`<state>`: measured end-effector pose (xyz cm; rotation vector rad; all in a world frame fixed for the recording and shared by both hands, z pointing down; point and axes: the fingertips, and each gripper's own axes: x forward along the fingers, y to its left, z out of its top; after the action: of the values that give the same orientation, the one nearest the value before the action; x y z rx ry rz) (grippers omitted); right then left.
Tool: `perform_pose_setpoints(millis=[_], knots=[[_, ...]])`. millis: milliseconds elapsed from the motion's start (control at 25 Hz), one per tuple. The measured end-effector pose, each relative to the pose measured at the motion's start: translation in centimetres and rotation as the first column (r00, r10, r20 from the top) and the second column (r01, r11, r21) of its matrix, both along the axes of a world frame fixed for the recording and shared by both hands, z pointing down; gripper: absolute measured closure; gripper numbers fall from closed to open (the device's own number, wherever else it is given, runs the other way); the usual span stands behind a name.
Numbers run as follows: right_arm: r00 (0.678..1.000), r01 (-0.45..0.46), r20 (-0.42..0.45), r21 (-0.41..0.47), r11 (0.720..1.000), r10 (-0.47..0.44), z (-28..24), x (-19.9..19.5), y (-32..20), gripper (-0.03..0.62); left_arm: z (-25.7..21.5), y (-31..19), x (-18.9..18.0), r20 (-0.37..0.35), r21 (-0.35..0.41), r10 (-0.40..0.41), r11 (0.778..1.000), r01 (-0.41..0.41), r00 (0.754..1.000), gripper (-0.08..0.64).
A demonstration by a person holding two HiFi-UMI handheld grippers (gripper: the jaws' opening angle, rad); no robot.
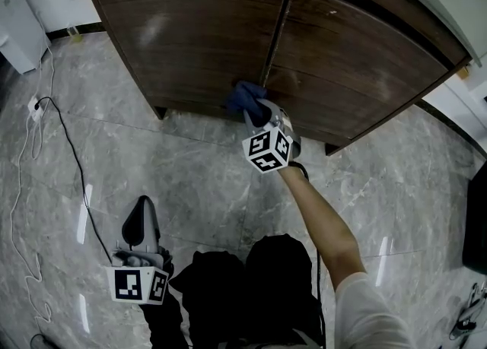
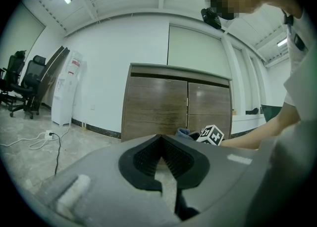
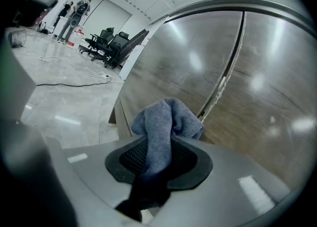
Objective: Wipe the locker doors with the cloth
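Right gripper: the jaws are clamped on a blue cloth. In the right gripper view the cloth runs up between the two black ribbed pads and bunches into a fold beyond the tips of the right gripper. A bare forearm extends this gripper forward. Its marker cube faces the head camera.

Left gripper: the jaws are together at the tips, and nothing is between them. In the left gripper view the pads of the left gripper meet in a narrow V. This gripper is low at the person's left side, well apart from the locker, with its marker cube at the rear.

Cloth position: the bunched end lies at the lower part of the left locker door, just beside the vertical seam that separates it from the right locker door. Whether the cloth actually touches the wood cannot be confirmed.

Surroundings: both doors are dark brown wood grain and closed. The locker stands on a grey marble-pattern floor. A black cable crosses the floor at left and ends near a white power strip. The left gripper view also shows a white floor-standing unit against the wall and black office chairs further left.
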<state>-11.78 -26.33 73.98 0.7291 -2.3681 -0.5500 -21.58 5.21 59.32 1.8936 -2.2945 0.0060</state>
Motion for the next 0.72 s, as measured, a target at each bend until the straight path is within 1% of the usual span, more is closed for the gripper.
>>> perform_pose_setpoints(millis=[200, 520, 720], knots=[[0.999, -0.008, 0.048, 0.039, 0.999, 0.006, -5.4, -1.3, -0.6, 0.479, -0.1, -0.4, 0.3, -0.004, 0.002, 0.005, 1.000, -0.005, 1.000, 0.560], [0.996, -0.002, 0.089, 0.113, 0.994, -0.008, -12.6, -2.4, -0.6, 0.479, -0.3, -1.1, 1.4, -0.013, -0.002, 0.038, 0.999, -0.038, 0.999, 0.560], [0.991, 0.002, 0.130, 0.147, 0.989, -0.021, -17.0, -3.4, -0.4, 0.479, -0.2, -0.6, 1.2, -0.020, -0.004, 0.030, 1.000, -0.030, 0.999, 0.560]])
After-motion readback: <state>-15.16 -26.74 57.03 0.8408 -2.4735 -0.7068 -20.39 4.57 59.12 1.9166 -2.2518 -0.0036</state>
